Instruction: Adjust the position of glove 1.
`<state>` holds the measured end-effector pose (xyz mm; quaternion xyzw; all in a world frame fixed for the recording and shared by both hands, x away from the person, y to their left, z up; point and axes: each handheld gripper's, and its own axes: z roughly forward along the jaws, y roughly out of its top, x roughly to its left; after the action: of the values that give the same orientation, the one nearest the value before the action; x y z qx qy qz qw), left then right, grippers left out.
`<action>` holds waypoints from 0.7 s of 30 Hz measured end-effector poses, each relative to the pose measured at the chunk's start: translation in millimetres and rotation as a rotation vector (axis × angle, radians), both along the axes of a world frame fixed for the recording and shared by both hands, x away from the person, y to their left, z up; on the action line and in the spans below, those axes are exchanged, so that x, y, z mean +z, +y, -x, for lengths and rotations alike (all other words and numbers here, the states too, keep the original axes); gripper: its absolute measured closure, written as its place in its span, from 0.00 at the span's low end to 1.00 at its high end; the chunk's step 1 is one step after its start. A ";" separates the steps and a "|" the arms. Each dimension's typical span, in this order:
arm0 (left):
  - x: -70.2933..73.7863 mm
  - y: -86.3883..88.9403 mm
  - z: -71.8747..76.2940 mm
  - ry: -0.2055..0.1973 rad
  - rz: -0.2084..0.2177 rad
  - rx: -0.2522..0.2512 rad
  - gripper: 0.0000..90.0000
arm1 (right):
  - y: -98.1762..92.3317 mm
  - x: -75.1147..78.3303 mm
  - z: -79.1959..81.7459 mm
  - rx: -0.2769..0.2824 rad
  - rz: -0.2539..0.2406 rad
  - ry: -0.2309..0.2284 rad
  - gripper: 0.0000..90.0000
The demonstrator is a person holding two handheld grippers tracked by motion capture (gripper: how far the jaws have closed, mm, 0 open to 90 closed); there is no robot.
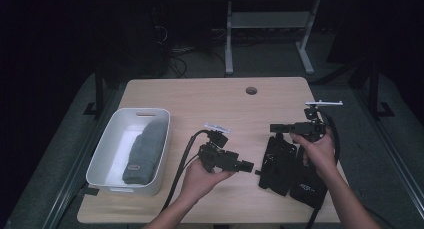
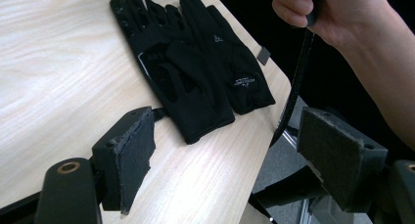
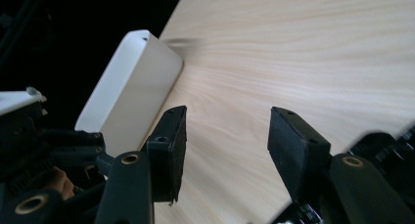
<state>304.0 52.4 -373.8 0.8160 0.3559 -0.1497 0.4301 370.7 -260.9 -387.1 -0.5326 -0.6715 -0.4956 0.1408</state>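
Note:
A pair of black gloves (image 1: 280, 165) lies side by side near the table's front right edge; in the left gripper view the gloves (image 2: 195, 67) lie flat with fingers pointing away. My left gripper (image 1: 248, 165) is held just left of them and points right at them, its jaws open (image 2: 232, 155) with nothing between the pads. My right gripper (image 1: 275, 127) hovers over the gloves' far end and points left. Its jaws stand open (image 3: 230, 150) over bare wood, holding nothing.
A white bin (image 1: 112, 149) holding a folded grey cloth (image 1: 146, 151) stands at the front left; the bin's corner (image 3: 132, 82) appears in the right gripper view. The wooden table (image 1: 210, 99) has a cable hole (image 1: 251, 90) at the back. A desk frame (image 1: 270, 24) stands beyond.

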 end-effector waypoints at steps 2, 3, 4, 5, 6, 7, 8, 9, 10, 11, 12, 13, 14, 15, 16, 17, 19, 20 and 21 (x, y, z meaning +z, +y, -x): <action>-0.8 -1.8 0.4 0.002 -0.002 -0.003 0.24 | -2.8 -1.6 1.7 -0.001 0.001 -0.002 0.54; -1.8 -4.5 1.1 0.003 0.003 -0.001 0.24 | -5.6 -3.0 3.3 -0.004 0.003 0.002 0.54; -2.9 -7.6 1.5 0.005 -0.001 -0.006 0.24 | -11.6 -5.8 6.5 -0.013 0.011 0.002 0.54; -3.8 -9.8 2.0 0.006 0.001 -0.009 0.25 | -14.8 -7.2 7.8 -0.017 0.010 0.003 0.54; -3.8 -9.8 2.0 0.006 0.001 -0.009 0.25 | -17.8 -8.4 8.9 -0.020 0.014 0.005 0.54; -6.4 -14.1 2.8 0.008 0.001 -0.012 0.25 | -20.6 -9.4 10.0 -0.024 0.019 0.006 0.54; -7.6 -15.8 3.2 0.006 -0.002 -0.015 0.25 | -23.4 -10.4 11.1 -0.029 0.017 0.010 0.54; -8.5 -17.6 3.4 0.005 -0.005 -0.020 0.25 | -26.2 -11.6 12.0 -0.034 0.017 0.011 0.54; -8.5 -17.6 3.4 0.005 -0.005 -0.020 0.25 | -26.2 -11.6 12.0 -0.034 0.017 0.011 0.54; -9.7 -19.9 3.8 0.006 -0.004 -0.021 0.25 | -28.4 -12.4 13.0 -0.039 0.018 0.016 0.53; -10.7 -21.9 4.3 0.003 -0.003 -0.022 0.25 | -31.4 -13.7 14.0 -0.041 0.021 0.013 0.53; -12.7 -25.6 5.3 0.001 -0.003 -0.021 0.25 | -34.4 -15.0 15.7 -0.048 0.026 0.015 0.53; -13.8 -27.6 5.7 0.007 -0.002 -0.025 0.25 | -36.1 -16.1 16.8 -0.048 0.031 0.014 0.53; -15.0 -29.4 6.0 0.010 -0.003 -0.030 0.25 | -37.6 -17.3 17.9 -0.050 0.034 0.019 0.53; -16.1 -31.1 6.3 0.007 -0.005 -0.033 0.24 | -38.9 -18.5 18.8 -0.052 0.038 0.026 0.53; -17.3 -32.7 6.6 0.009 -0.002 -0.033 0.24 | -40.5 -19.9 19.8 -0.054 0.045 0.025 0.53; -19.3 -35.0 6.6 0.010 -0.001 -0.036 0.24 | -43.7 -22.4 22.3 -0.056 0.048 0.034 0.53; -20.2 -35.8 6.5 0.009 -0.004 -0.038 0.24 | -45.2 -23.7 23.6 -0.058 0.056 0.036 0.53; -21.2 -37.0 6.8 0.011 -0.003 -0.036 0.24 | -47.1 -25.0 25.0 -0.059 0.061 0.040 0.53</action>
<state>297.2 15.4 -395.0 0.8220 0.3439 -0.1614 0.4243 345.7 -308.1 -412.1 -0.5660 -0.6673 -0.4682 0.1230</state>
